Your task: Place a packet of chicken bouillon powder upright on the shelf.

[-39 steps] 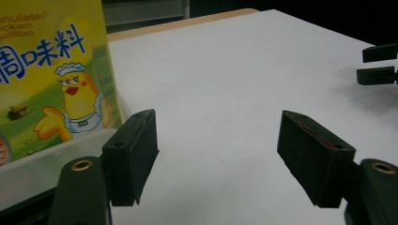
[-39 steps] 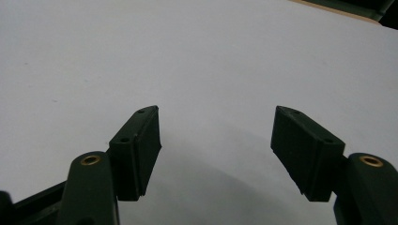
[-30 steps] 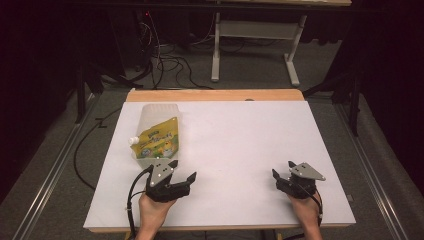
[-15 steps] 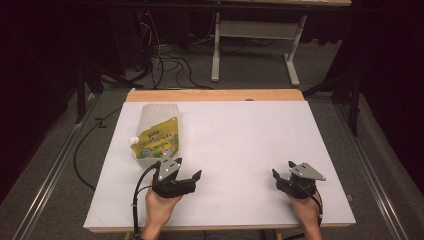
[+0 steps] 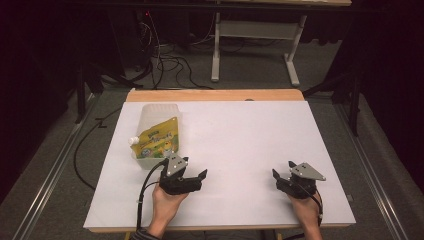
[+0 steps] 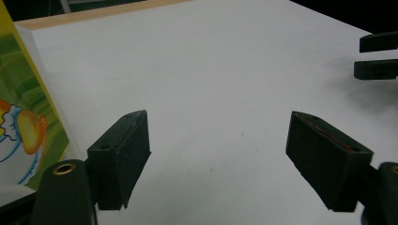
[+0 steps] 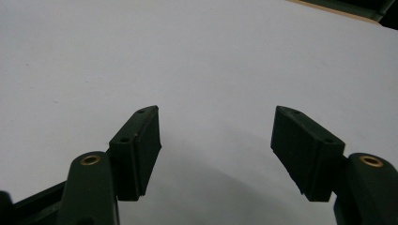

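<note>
A yellow-green drink pouch (image 5: 156, 140) with a white cap leans in a clear plastic tub (image 5: 159, 114) at the table's left. In the left gripper view the pouch (image 6: 19, 117) fills the left edge. My left gripper (image 5: 191, 172) is open just in front and to the right of the tub, low over the white surface, with nothing between its jaws (image 6: 218, 124). My right gripper (image 5: 283, 170) rests open near the front right, also holding nothing (image 7: 216, 115). Its jaws appear far off at the right in the left gripper view (image 6: 378, 56).
The white tabletop (image 5: 240, 135) has a wooden strip along its far edge (image 5: 215, 95). Beyond it stand a metal table frame (image 5: 255, 35) and cables on the floor (image 5: 165, 60). Rails run along both sides of the table.
My left gripper has crept a little forward and to the right, nearer the tub. The right gripper and the pouch have stayed put.
</note>
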